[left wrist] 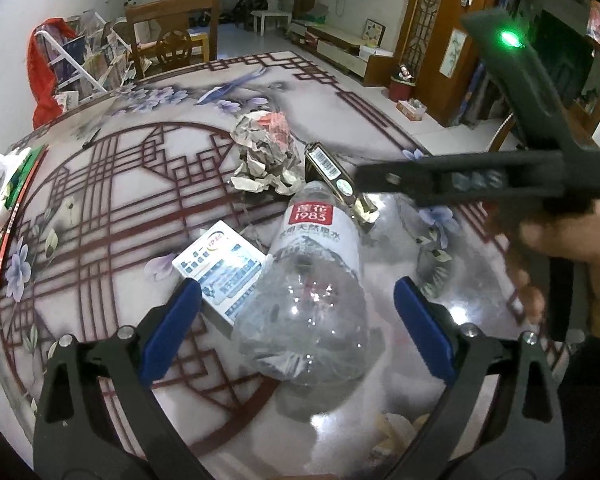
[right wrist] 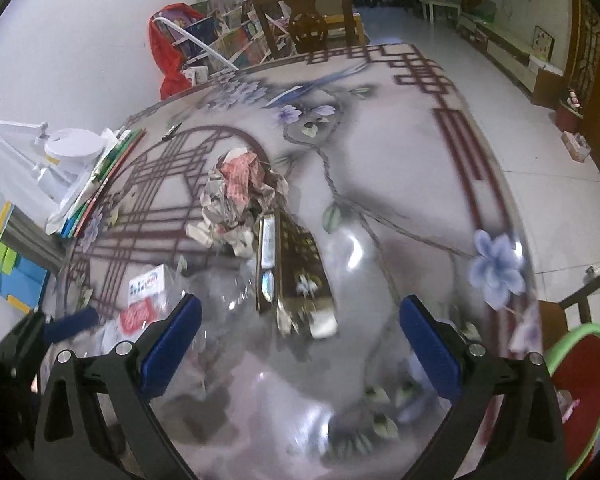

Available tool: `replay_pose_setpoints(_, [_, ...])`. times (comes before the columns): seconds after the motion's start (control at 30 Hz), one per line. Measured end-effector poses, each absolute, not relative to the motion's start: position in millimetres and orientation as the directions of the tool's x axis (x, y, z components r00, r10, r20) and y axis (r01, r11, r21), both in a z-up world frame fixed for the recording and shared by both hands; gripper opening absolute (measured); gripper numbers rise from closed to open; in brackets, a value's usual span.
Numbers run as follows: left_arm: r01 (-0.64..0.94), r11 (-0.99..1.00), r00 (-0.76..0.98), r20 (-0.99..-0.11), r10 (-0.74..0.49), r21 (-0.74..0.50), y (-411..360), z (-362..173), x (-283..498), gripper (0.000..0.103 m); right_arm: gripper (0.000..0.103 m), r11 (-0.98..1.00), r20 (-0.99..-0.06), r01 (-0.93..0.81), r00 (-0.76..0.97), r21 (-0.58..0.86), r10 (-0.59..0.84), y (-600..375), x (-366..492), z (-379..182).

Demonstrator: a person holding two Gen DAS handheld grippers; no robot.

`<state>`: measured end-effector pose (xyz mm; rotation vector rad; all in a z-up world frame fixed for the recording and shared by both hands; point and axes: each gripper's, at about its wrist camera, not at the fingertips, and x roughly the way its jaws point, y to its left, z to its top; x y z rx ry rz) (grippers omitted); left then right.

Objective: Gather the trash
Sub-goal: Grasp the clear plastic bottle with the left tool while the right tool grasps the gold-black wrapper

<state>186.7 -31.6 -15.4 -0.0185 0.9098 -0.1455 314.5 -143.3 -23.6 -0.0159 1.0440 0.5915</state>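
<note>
A crushed clear plastic bottle [left wrist: 312, 280] with a red label lies on the glossy patterned table [left wrist: 120, 200]. My left gripper [left wrist: 298, 324] is open, its blue pads on either side of the bottle's base. A white carton [left wrist: 220, 268] lies just left of the bottle. Crumpled newspaper [left wrist: 266, 152] sits behind it. A dark flat box [left wrist: 332, 168] with a barcode lies to the right of the paper. My right gripper [right wrist: 300, 336] is open and hovers just short of that dark box [right wrist: 288, 264], near the crumpled newspaper [right wrist: 240, 196]. From the left wrist view the right gripper [left wrist: 366, 178] appears side-on, held by a hand [left wrist: 560, 240].
A stack of books [left wrist: 4, 216] and a white desk lamp [right wrist: 60, 148] sit at the table's left edge. A pen [left wrist: 92, 138] lies further back. A red bin with a green rim [right wrist: 576, 380] stands beside the table at lower right. A wooden chair [left wrist: 172, 40] is behind.
</note>
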Motion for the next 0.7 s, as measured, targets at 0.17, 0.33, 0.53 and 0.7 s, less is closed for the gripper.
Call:
replay_pose_setpoints(0.17, [0.128,0.990,0.601,-0.790,-0.125,-0.059,-33.3,-22.7,189.8,0.087,0.093,0.844,-0.822,-0.476,0.359,0.246,0.442,-126.1,332.4,-37.0])
replay_pose_setpoints(0.33, [0.124,0.990,0.589,-0.797,-0.130,-0.070,-30.5,-28.2,192.1,0.078,0.075,0.840,-0.830,-0.474,0.332,0.265,0.449,-116.5,344.6,-49.8])
replay_pose_setpoints(0.53, [0.143,0.987,0.587,-0.796,-0.145,-0.075,-35.2,-29.0,190.6,0.063,0.055,0.830,-0.822,-0.471,0.315,0.299,0.475,-116.1,346.6,-52.5])
replay_pose_setpoints(0.7, [0.151,0.984,0.585,-0.794,-0.165,-0.092,-36.6,-28.2,188.5,0.060,0.041,0.807,-0.807,-0.485,0.293,0.336,0.512,-114.0,345.0,-50.6])
